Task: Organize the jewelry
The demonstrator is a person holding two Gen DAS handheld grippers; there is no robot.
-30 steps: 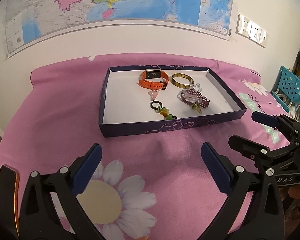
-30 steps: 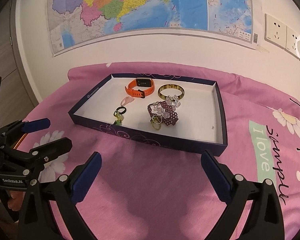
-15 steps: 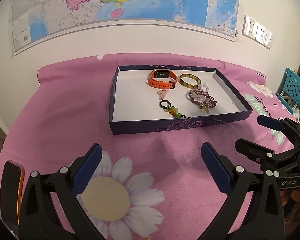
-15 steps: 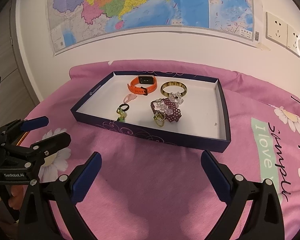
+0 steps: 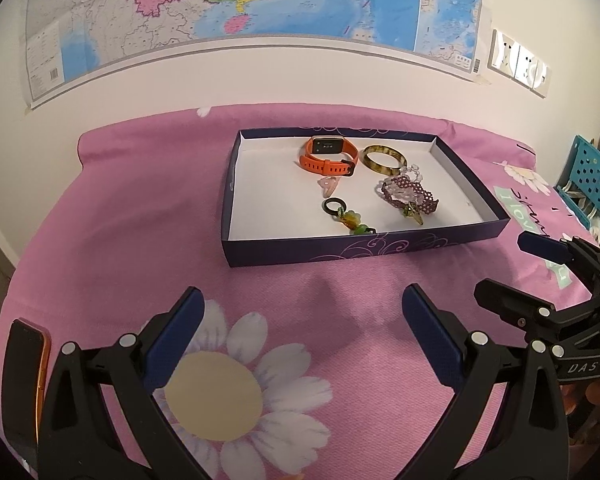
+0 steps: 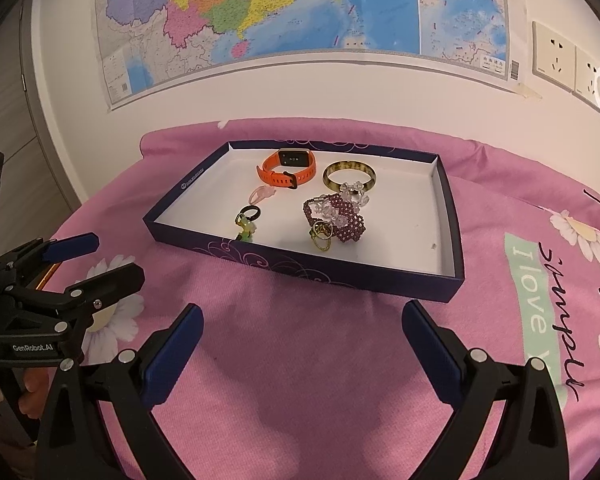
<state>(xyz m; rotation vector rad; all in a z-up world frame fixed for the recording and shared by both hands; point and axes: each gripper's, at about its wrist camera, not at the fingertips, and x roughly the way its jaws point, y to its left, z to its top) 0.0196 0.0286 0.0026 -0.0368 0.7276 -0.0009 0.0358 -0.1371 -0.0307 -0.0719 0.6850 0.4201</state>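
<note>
Two hand-held grippers hang over a pink flowered cloth, and both are spread wide and hold nothing.

In the left wrist view, the left hand-held gripper (image 5: pixel 300 336) fills the bottom, its blue pads far apart above a white daisy print. The dark blue tray (image 5: pixel 364 246) lies at 12 o'clock from it, well apart. Inside, the orange watch (image 5: pixel 327 156) sits at the far side, the amber bangle (image 5: pixel 382 159) just beside it at 3 o'clock. The purple beaded bracelet (image 5: pixel 409 197) lies nearer, and the black ring charm (image 5: pixel 346 216) is at 9 o'clock from it, with a small pink clip (image 5: pixel 329 185) behind. The right hand-held gripper (image 5: pixel 512 268) enters at 3 o'clock, also released. A phone (image 5: pixel 24 376) lies at 8 o'clock.

In the right wrist view, the right hand-held gripper (image 6: pixel 300 336) is at the bottom, the tray (image 6: pixel 300 266) at 12 o'clock. The watch (image 6: pixel 288 169), bangle (image 6: pixel 349 176), bracelet (image 6: pixel 336 216) and charm (image 6: pixel 247 221) all rest inside the tray. The left hand-held gripper (image 6: pixel 104 260) shows at 9 o'clock. A map (image 6: pixel 300 8) hangs on the wall.
</note>
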